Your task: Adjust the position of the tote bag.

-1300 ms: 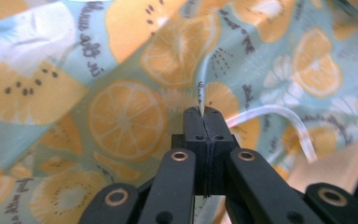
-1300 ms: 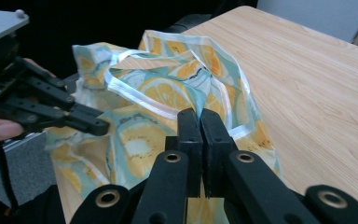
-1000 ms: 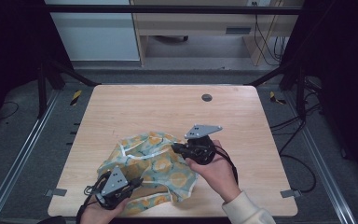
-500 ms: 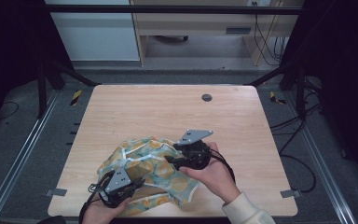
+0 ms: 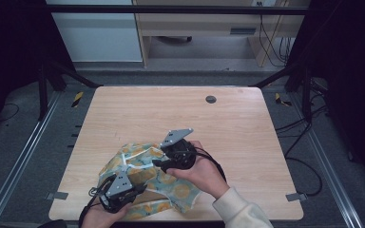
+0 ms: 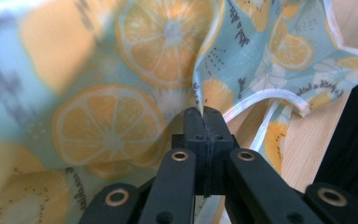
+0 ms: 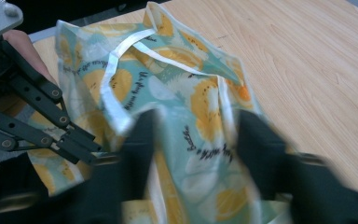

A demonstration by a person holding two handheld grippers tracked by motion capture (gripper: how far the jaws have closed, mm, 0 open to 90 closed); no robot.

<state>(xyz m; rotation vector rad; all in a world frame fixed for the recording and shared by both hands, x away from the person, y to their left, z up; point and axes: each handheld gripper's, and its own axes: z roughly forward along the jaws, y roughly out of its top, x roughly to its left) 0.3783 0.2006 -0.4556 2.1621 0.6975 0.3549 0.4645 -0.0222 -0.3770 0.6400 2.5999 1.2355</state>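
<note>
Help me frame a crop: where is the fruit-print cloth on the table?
In the high view the fruit-print cloth lies crumpled at the table's near edge, left of centre, between the left gripper at its near-left corner and the right gripper.

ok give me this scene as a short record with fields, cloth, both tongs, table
cloth: crumpled fabric with orange-slice print, white-edged, lying at the table's near edge
left tongs: left tongs shut on a fold of the fabric
right tongs: right tongs jaws apart, have just been closing, fabric between them, pads not seen pressing it
table: light wooden table, a small dark round piece near its far edge
hands: right hand holds its tongs over the fabric
</note>
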